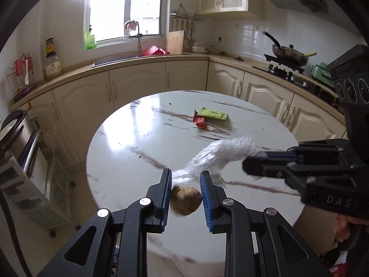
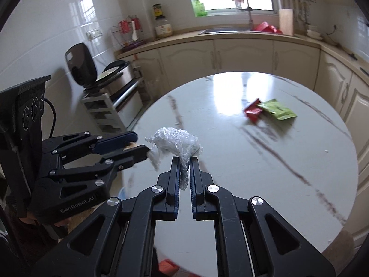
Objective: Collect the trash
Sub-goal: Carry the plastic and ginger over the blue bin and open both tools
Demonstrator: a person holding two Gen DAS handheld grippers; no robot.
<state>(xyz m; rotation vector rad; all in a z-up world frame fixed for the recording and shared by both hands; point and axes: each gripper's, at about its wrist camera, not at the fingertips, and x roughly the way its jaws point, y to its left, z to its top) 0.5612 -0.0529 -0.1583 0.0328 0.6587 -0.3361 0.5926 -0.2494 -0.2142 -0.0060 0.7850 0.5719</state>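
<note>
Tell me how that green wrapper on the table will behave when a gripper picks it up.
The green wrapper lies flat and thin on the table, so it is probably light and floppy. Its edge overlaps the red wrapper, which may shift too. The table's gloss suggests it may slide before the pads catch it.

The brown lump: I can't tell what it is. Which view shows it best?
Left wrist view: the brown lump sits large between the fingers of the left gripper. The right wrist view shows only a tan sliver.
</note>
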